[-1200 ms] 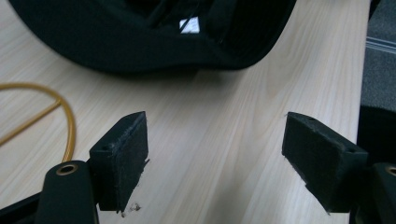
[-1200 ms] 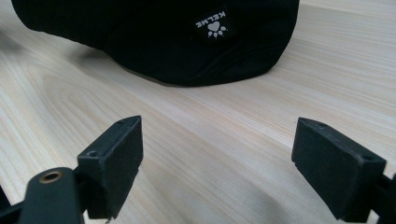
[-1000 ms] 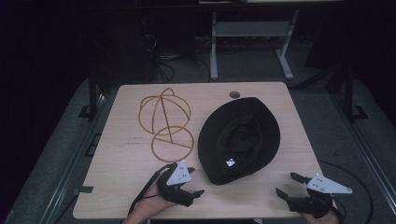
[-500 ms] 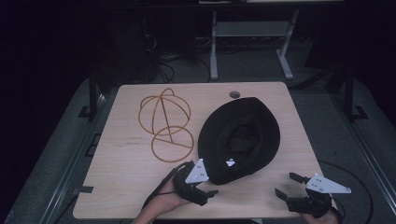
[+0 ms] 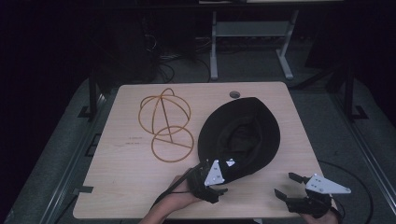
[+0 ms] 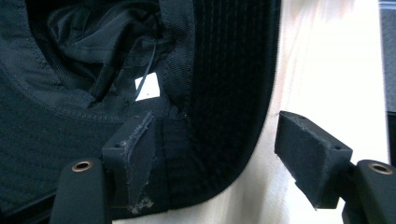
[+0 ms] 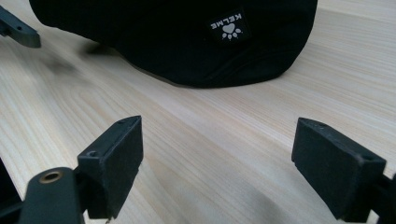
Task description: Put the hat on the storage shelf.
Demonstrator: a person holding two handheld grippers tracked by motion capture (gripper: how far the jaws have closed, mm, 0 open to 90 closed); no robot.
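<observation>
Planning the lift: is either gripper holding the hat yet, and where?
Nothing held yet. The left gripper, jaws just closing, straddles the hat brim; right gripper open, empty.

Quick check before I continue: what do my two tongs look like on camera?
Both are black, two-jawed, with blocky rectangular pads. The left tongs and right tongs each carry a grey three-cornered plate on top. A black cable trails from each. The left one's inner pad looks frayed.

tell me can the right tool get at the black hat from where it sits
Probably yes. The right tool sits open on the table with bare wood between its jaws and the black hat's near brim. The left tool is at the brim farther left, not in its path.
</observation>
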